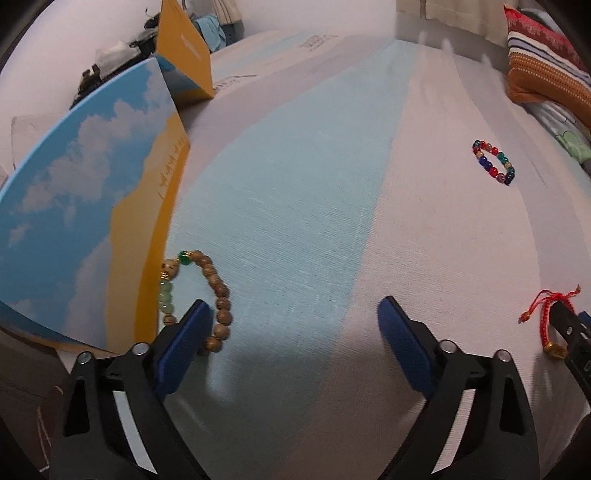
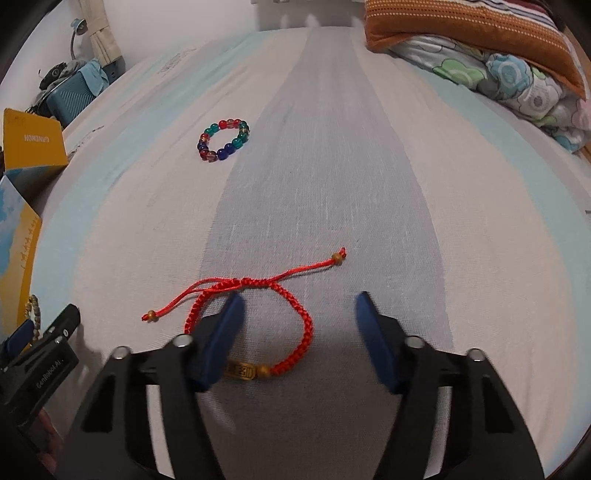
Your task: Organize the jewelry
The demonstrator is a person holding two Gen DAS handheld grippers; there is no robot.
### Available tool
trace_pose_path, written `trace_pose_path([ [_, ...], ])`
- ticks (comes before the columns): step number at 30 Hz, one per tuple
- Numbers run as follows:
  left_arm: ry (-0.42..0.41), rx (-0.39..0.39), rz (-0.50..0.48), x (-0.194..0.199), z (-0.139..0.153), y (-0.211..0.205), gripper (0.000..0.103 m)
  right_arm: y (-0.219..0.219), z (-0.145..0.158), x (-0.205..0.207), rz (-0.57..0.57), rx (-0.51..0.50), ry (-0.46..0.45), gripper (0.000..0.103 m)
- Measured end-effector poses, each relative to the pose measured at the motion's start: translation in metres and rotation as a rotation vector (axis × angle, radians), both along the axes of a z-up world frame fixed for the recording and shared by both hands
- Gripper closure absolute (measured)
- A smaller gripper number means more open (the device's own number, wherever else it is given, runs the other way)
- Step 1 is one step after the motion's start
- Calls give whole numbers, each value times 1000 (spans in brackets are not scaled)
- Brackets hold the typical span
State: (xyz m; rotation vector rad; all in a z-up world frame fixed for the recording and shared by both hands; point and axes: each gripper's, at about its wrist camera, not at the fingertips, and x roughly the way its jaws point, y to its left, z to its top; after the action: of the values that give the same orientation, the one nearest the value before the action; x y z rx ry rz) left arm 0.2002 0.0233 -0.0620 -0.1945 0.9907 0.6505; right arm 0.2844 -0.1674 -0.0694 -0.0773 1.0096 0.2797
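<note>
A wooden bead bracelet (image 1: 218, 295) with green beads lies on the striped bedsheet beside a blue-and-yellow box lid (image 1: 85, 206). My left gripper (image 1: 291, 314) is open and empty; its left finger overlaps the bracelet's near side. A red braided cord bracelet (image 2: 291, 325) with a gold charm lies between and just ahead of my open right gripper (image 2: 299, 314); its left finger covers part of the loop. The cord bracelet also shows in the left wrist view (image 1: 546, 317). A multicoloured glass bead bracelet (image 2: 223, 140) lies farther off, also seen in the left wrist view (image 1: 493, 162).
A yellow open box (image 1: 184, 55) stands behind the lid, at the bed's left edge. An orange striped pillow (image 2: 472, 26) and a floral quilt (image 2: 517, 85) lie at the far right. The left gripper's body (image 2: 40, 354) shows at the right wrist view's lower left.
</note>
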Motion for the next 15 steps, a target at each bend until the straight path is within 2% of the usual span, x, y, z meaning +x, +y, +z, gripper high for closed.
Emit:
trace_pose_path([
  [6,-17,-17,-37,1,-2,-6,40,-3,0,-1,2,-5,-29,81],
  [10,-28,-37,-62,1,-1,-8,54,-10,0,0,-12,21,-31,92],
  [13,-36,-53,-89,1,-1,-13,68,-12,1,0,-16,28,-37,99],
  [15,-38,-60,-112,0,1,-17,85,-13,1,-1,-17,34,-40,100],
])
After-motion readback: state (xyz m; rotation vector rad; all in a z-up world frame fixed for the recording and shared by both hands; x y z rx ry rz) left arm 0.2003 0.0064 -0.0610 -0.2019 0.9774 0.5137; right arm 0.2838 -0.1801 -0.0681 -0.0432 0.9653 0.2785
